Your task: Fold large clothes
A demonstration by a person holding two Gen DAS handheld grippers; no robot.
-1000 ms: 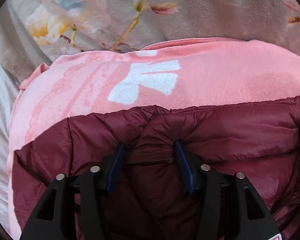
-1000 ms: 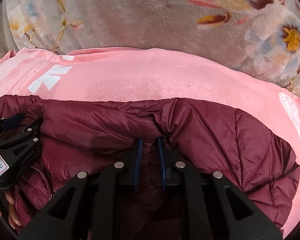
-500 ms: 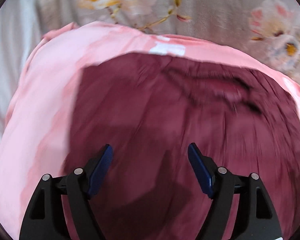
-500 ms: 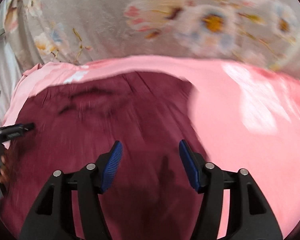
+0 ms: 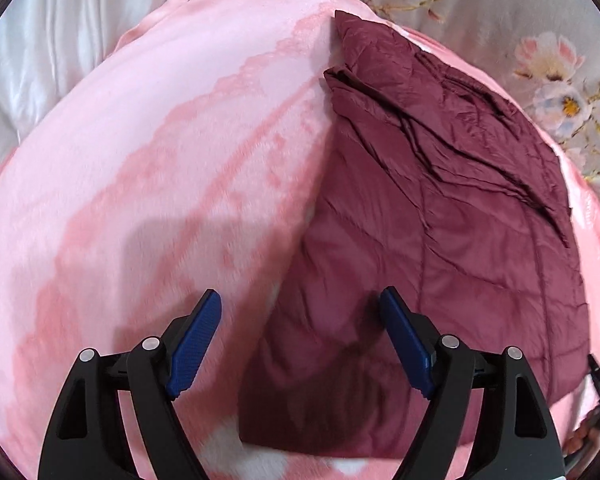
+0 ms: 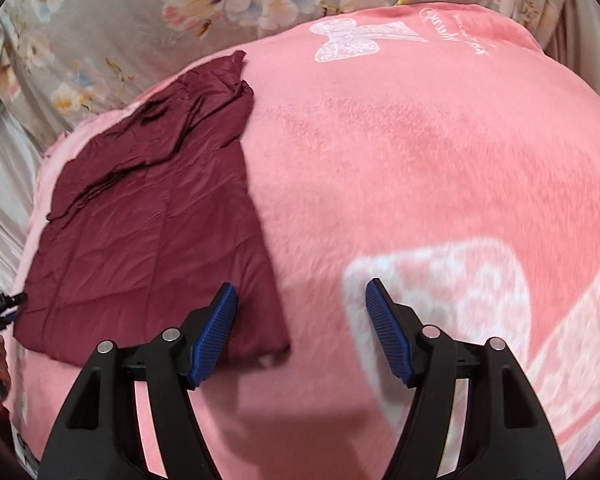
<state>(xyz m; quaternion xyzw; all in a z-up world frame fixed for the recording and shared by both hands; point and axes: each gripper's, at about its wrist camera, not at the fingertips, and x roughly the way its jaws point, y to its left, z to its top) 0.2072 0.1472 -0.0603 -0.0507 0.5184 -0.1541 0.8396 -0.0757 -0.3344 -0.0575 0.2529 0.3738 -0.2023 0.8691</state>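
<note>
A maroon quilted jacket point(image 5: 440, 216) lies folded into a rough rectangle on a pink blanket point(image 5: 160, 160). It also shows in the right wrist view point(image 6: 152, 224), left of centre. My left gripper point(image 5: 300, 340) is open and empty, held above the jacket's near left edge. My right gripper point(image 6: 300, 332) is open and empty, above the blanket point(image 6: 420, 160) just off the jacket's near right corner. Neither gripper touches the cloth.
The pink blanket has white bow prints point(image 6: 352, 40) and lies on a grey floral bedspread point(image 6: 140, 8). White sheets point(image 5: 48, 40) bunch at the far left. The left gripper's tip point(image 6: 0, 304) shows at the right wrist view's left edge.
Both grippers have let go of the jacket's folded edge, opened wide and pulled back and up. The jacket now lies flat, folded over. The left view has swung left, the right view right.
</note>
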